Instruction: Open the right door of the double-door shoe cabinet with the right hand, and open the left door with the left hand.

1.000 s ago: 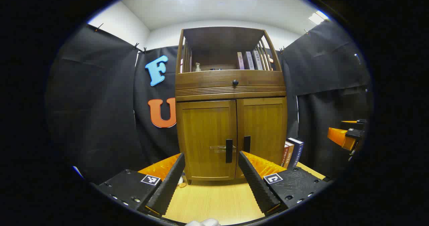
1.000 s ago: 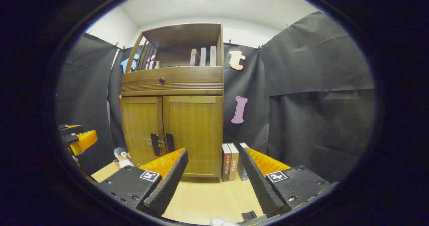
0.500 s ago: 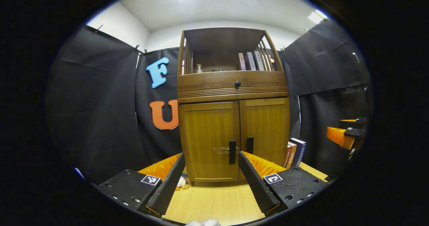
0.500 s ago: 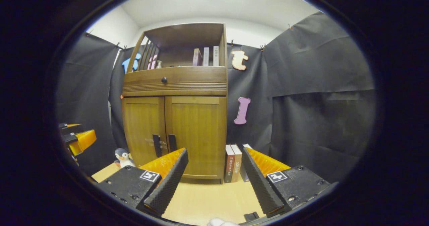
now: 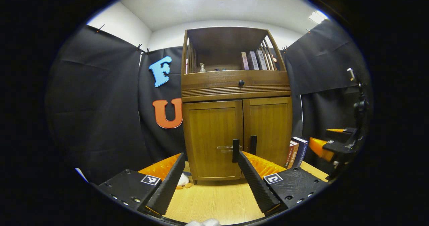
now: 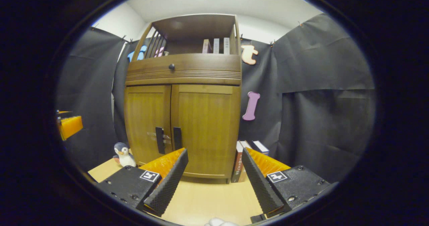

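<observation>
A brown wooden shoe cabinet stands on a light wooden table, both lower doors closed. Its left door and right door each carry a dark vertical handle beside the centre seam: left handle, right handle. In the right gripper view the same cabinet looks larger, with right door and right handle. My left gripper is open, short of the doors. My right gripper is open too, facing the right door's lower edge. The right gripper also appears at the far right of the left gripper view.
Upright books stand against the cabinet's right side. A small penguin toy sits at its left foot. A drawer with a round knob and a shelf with books and a bottle top the doors. Black cloth walls surround the table.
The right gripper has moved closer to the cabinet, which now looks larger in its view. The left gripper has drifted slightly left, so the cabinet sits a little further right in its view.
</observation>
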Available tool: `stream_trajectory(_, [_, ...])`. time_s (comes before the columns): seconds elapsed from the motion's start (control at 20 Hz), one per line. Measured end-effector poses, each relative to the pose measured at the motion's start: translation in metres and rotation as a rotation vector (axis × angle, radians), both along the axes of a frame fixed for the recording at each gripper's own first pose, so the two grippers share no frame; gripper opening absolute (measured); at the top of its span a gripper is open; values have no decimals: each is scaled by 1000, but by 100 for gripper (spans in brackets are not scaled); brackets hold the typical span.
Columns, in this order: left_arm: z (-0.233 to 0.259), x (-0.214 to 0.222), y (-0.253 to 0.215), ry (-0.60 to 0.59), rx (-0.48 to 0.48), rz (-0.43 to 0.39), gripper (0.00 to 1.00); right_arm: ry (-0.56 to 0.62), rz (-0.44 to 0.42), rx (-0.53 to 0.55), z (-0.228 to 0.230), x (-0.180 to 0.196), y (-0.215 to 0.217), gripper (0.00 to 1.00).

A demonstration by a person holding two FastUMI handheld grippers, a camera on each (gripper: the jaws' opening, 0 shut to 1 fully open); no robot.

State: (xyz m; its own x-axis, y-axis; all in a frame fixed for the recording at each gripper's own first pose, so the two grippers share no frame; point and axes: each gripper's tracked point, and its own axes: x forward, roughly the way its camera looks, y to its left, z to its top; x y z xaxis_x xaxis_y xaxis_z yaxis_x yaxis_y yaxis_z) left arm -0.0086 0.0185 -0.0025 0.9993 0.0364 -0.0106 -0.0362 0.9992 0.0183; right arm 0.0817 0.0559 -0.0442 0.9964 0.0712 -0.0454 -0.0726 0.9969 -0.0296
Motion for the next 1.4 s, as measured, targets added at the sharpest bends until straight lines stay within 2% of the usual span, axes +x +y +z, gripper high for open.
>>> stream_trajectory(0.35, [-6,-18,23,32,11,60,96,37,73,19,-22,98,78,100])
stream_trajectory(0.7, [-17,-28,52,57,22,117,96,116,59,27,-46,180,129,100])
stream_trajectory(0.8, [-20,-31,58,67,21,132,96,137,50,29,-54,199,133,96])
stream_trajectory(0.9, [-18,-35,62,71,23,147,96,160,51,38,-60,212,138,92])
stream_trajectory(1.2, [-25,-40,75,85,21,175,96,209,44,66,-68,236,142,68])
stream_trajectory(1.3, [-28,-40,78,90,26,179,96,214,71,64,-69,238,146,57])
stream_trajectory(1.4, [-30,-41,82,90,37,186,96,216,70,60,-70,238,149,41])
